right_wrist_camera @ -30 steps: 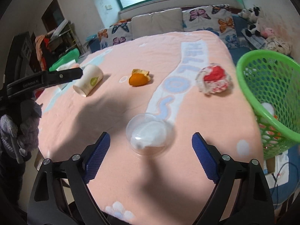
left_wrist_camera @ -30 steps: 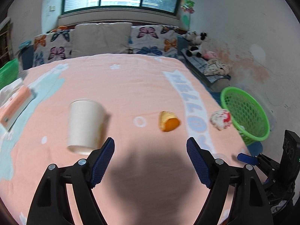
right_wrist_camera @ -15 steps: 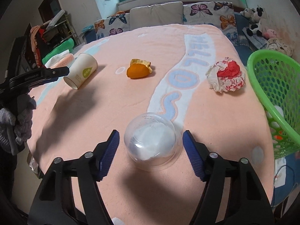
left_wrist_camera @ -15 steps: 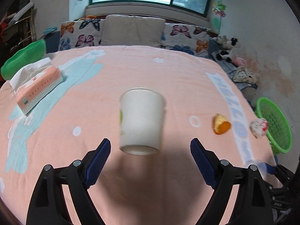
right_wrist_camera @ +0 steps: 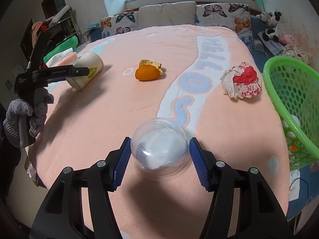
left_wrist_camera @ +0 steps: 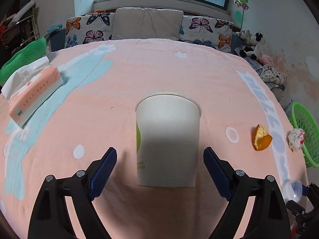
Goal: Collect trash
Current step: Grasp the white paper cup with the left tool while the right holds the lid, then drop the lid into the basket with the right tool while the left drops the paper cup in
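Because the clear plastic dome lid (right_wrist_camera: 159,149) is thin and light, it probably flexes and slips under pressure; grip it low on its side walls. It sits rim-down on the pink blanket (right_wrist_camera: 119,103), pinched between the right gripper (right_wrist_camera: 159,160) pads. Farther left, the paper cup (left_wrist_camera: 167,141) lies on its side between the spread, non-touching fingers of the left gripper (left_wrist_camera: 159,167); its wall likely crushes easily. The green basket (right_wrist_camera: 283,91) stands at the right.

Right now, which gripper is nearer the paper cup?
Left. The left gripper straddles the paper cup, pads not touching; the right gripper is across the bed, shut on the clear lid.
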The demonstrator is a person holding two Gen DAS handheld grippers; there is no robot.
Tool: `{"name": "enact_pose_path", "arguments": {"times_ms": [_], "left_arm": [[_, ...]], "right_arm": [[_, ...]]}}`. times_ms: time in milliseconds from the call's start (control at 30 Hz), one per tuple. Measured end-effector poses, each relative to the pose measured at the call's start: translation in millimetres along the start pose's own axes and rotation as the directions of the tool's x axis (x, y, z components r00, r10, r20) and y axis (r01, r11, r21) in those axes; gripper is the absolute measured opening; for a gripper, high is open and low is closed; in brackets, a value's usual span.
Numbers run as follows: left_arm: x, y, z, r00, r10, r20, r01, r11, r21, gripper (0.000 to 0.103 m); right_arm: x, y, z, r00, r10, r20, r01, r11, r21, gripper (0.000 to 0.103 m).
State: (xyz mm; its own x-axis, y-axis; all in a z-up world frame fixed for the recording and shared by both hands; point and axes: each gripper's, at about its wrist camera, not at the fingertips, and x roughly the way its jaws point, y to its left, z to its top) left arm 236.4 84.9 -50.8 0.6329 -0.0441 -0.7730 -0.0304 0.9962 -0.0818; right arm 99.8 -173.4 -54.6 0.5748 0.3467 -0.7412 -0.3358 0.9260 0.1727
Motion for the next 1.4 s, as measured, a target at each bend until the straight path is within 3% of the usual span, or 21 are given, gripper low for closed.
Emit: {"name": "enact_pose_path", "arguments": {"times_ms": [100, 333, 767, 1033, 1400], "left_arm": [[1.9, -2.7, -0.5, 1.000, 0.008, 0.011, -0.008, 1.000, 0.010, 0.085], [1.6, -2.8, -1.7, 1.000, -0.018, 0.017, 0.018, 1.000, 0.004, 0.061], [-50.7, -28.2, -8.7, 0.994, -0.072, 0.083, 0.068, 0.997, 0.048, 0.059], [-87.8, -75.9, -0.3, 0.978, -0.162, 0.132, 0.144, 0.980, 0.134, 0.059], [-103.4, -149.9, 9.3, 0.959, -0.257, 0.123, 0.218, 0.940, 0.262, 0.059]], "right_arm": [[-0.1, -0.1, 0.4, 1.000, -0.001, -0.001, 0.001, 1.000, -0.002, 0.061], [-4.5, 0.5, 0.0, 1.000, 0.003, 0.010, -0.003, 1.000, 0.003, 0.060], [-38.0, -25.7, 12.7, 0.996, 0.013, 0.093, -0.020, 0.997, 0.081, 0.060], [-70.8, -79.2, 21.1, 0.987, -0.080, 0.142, 0.057, 0.985, 0.160, 0.060], [-95.0, -166.5, 19.6, 0.960, -0.249, 0.126, 0.208, 0.940, 0.272, 0.060]]}}
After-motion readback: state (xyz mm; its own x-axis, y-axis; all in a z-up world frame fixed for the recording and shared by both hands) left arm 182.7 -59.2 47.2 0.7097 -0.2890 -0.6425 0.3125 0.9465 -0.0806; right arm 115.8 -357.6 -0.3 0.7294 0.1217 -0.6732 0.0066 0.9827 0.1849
